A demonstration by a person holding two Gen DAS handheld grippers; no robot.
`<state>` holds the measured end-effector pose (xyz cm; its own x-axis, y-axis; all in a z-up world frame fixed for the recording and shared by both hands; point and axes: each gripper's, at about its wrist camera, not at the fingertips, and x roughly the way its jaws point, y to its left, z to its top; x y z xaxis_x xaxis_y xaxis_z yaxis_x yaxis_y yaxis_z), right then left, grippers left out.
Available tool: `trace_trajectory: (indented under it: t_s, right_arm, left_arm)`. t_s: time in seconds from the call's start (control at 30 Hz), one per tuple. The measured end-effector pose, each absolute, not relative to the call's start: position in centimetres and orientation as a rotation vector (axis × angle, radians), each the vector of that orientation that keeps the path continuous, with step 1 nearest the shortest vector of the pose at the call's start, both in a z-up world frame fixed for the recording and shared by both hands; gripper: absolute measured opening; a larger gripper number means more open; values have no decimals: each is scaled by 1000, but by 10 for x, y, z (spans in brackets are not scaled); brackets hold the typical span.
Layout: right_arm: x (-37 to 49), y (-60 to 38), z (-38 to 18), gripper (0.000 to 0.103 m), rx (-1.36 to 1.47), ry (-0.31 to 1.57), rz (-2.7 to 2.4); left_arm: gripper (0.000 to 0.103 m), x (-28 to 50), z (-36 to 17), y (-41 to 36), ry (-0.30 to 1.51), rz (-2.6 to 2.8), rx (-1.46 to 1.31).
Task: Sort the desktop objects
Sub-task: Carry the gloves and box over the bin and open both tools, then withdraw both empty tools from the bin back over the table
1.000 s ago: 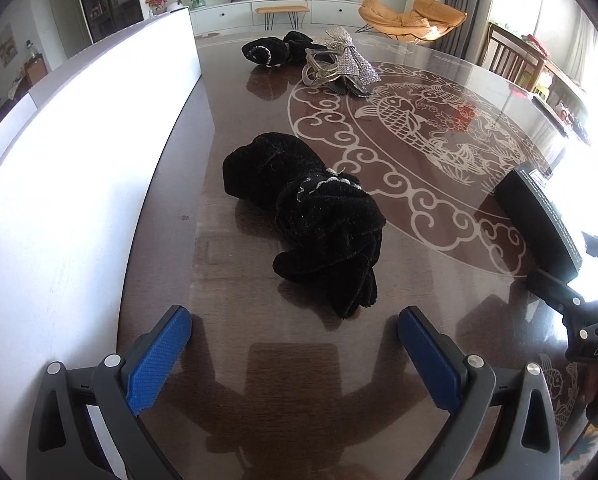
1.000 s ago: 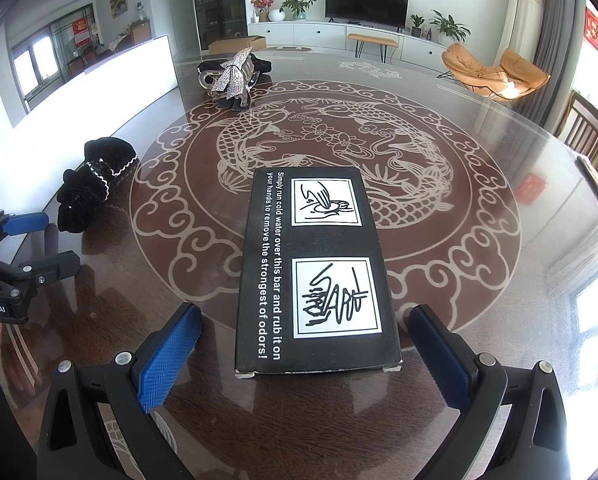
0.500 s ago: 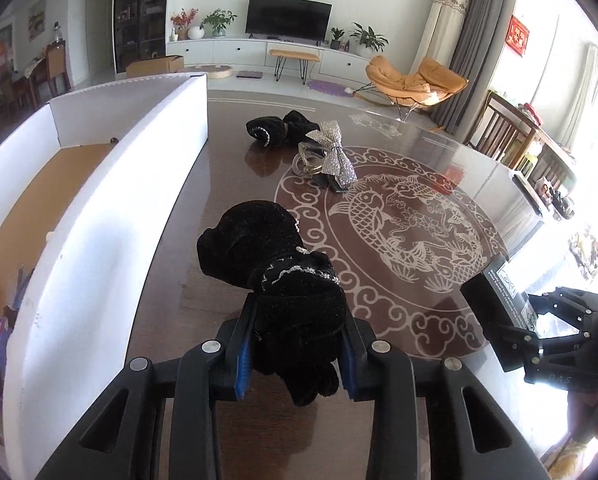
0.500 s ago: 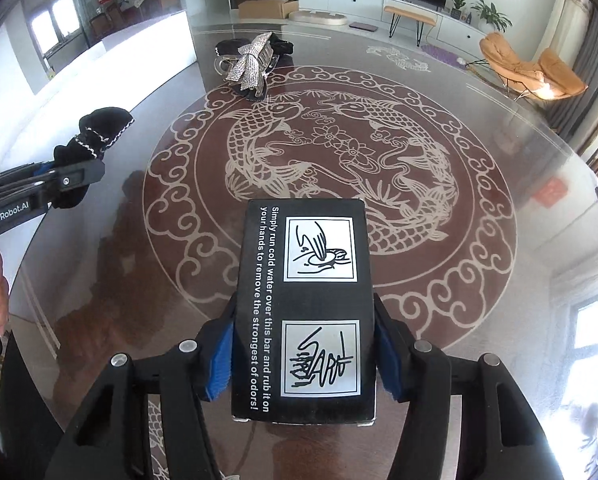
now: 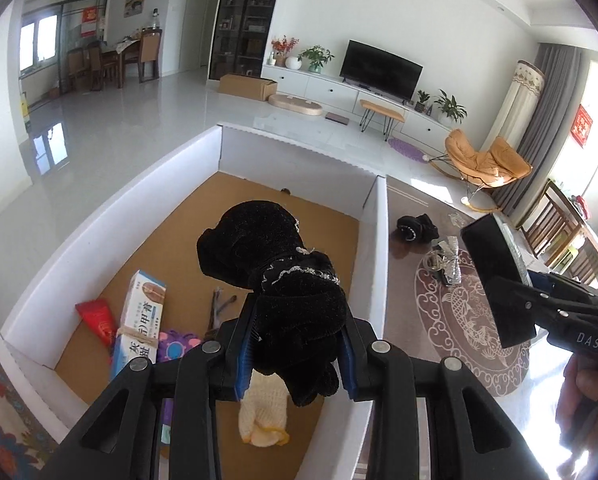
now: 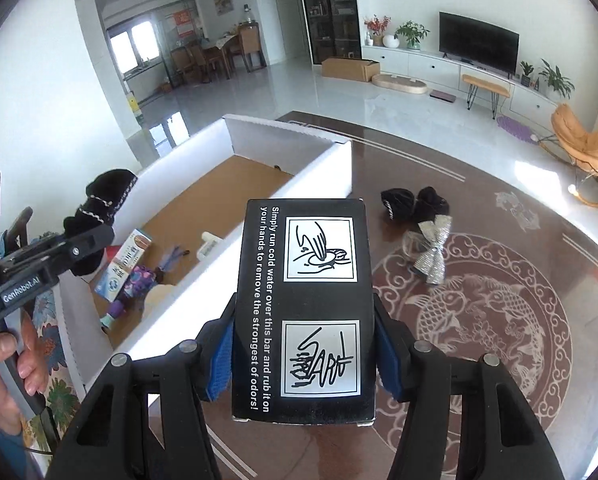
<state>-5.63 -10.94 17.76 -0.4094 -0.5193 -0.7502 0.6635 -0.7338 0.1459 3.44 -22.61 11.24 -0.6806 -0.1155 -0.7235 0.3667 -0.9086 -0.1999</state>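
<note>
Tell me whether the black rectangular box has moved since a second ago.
Yes. The black rectangular box is lifted off the patterned table, toward the white bin.

Left gripper (image 5: 295, 354) and right gripper (image 6: 303, 354), both tilted downward, apparently clamped on loads.

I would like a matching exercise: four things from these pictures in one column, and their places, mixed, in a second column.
Things:
1. black velvet bow
2. black box with white print
3. silver bow
4. toothpaste carton

Places:
A. lying inside the white cardboard box
B. held in the right gripper
C. lying on the table
D. held in the left gripper

Pairs: 1-D, 2-B, 3-C, 4-A
</note>
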Motion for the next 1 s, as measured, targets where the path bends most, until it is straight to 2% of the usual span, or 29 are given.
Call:
trace_trajectory:
  t_s: [0.17,0.3,0.43,0.5,0.53,0.57,0.63,0.83,0.93,1.0]
  right_arm:
    - [-50,-207,176,59,986,203,-2054]
    - [-51,-270,152,59,1012,312,-2020]
    - [-52,-303,123,60,1060,451,-2010]
    - [-53,-306,113,62,1093,465,-1993]
    - [-55,-306,110,70,1105,460,-1989]
    - [-57,-305,108,84,1109,453,-1997]
    - [-60,-295,112,94,1074,432,-2039]
    - [-68,-247,136,94,972,317,-2147]
    - [-67,-204,143,102,907,288,-2222]
    - [-65,-169,139,102,883,295,-2277]
  left_arm:
    - [35,50,65,-250,592,-2467,1182]
    - [35,56,41,-256,647,-2401,1240]
    - [41,56,29,-257,652,-2364,1284]
    - [57,55,31,-254,647,-2359,1297]
    - [71,53,34,-253,641,-2364,1290]
    - [84,53,37,-252,632,-2366,1275]
    - [93,53,42,-249,614,-2375,1240]
    - [93,67,48,-247,631,-2397,1123]
    - [93,71,58,-238,695,-2431,1059]
    - [93,73,68,-227,688,-2473,1014]
